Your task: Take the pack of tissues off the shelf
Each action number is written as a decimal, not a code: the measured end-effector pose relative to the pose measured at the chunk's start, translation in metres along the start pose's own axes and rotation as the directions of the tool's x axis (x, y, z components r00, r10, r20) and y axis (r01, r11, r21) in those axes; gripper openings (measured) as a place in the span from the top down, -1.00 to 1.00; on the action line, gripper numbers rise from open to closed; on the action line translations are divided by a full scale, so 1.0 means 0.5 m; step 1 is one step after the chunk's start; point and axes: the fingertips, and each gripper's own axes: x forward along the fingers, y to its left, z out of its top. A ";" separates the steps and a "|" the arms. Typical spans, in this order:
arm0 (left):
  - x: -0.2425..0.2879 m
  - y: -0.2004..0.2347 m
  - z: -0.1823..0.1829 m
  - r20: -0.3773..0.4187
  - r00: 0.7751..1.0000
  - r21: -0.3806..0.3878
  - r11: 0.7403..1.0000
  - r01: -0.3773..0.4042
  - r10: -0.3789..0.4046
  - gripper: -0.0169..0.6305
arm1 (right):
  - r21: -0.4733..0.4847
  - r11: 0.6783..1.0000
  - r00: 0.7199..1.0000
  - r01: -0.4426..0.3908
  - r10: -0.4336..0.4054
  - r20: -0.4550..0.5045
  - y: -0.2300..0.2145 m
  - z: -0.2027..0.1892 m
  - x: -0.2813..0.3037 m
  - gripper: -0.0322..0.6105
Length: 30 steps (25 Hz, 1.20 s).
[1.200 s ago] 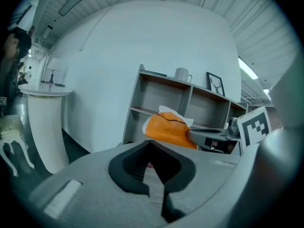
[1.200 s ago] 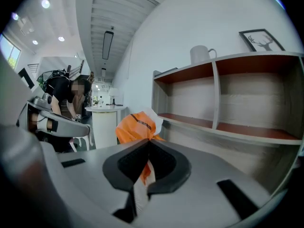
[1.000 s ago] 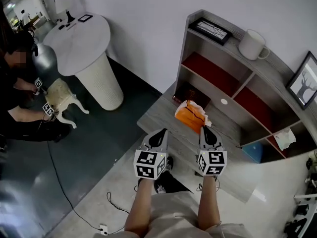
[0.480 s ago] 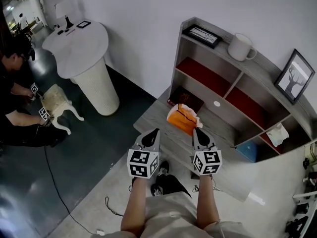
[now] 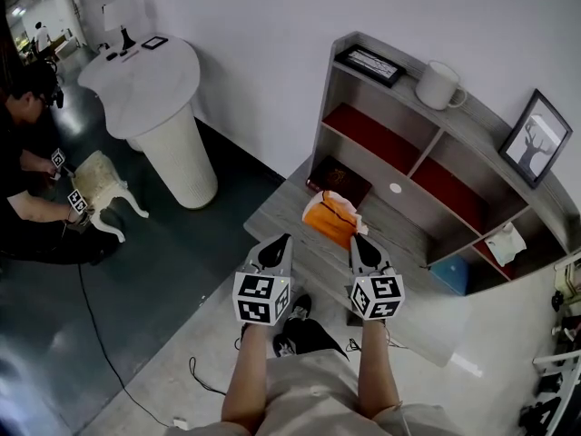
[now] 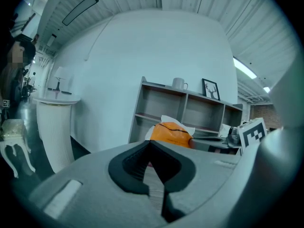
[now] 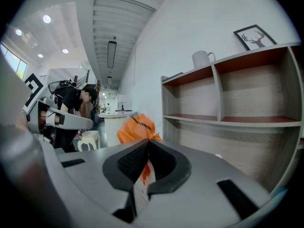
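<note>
Pack: orange plastic tissue pack, white tissue poking out; lies on low grey wooden desk in front of grey shelf unit w/ red-lined bays, not in a bay.
Left tool: jaws together, nothing betw. them.
Right tool: jaws together, no grip seen; pack just beyond tip.
Step (judged): approach for grasp.
How-to: open right tool first; pinch pack body, not loose tissue; film is soft, so squeeze gently; lift clear of dark book.
</note>
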 end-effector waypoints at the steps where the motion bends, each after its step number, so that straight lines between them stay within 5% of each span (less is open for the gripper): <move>1: -0.002 0.000 0.000 0.002 1.000 0.001 1.000 -0.002 0.002 0.92 | -0.002 1.000 1.000 -0.001 0.001 0.000 0.001 0.000 -0.002 0.84; 19: -0.014 -0.041 0.001 0.016 1.000 0.059 0.998 0.016 -0.017 0.92 | -0.011 1.000 1.000 0.017 -0.018 -0.009 -0.028 -0.012 -0.043 0.84; 30: -0.023 -0.056 -0.008 0.040 0.998 -0.006 0.999 0.050 -0.050 0.92 | 0.017 0.999 0.999 0.031 -0.030 -0.015 -0.042 -0.035 -0.061 0.84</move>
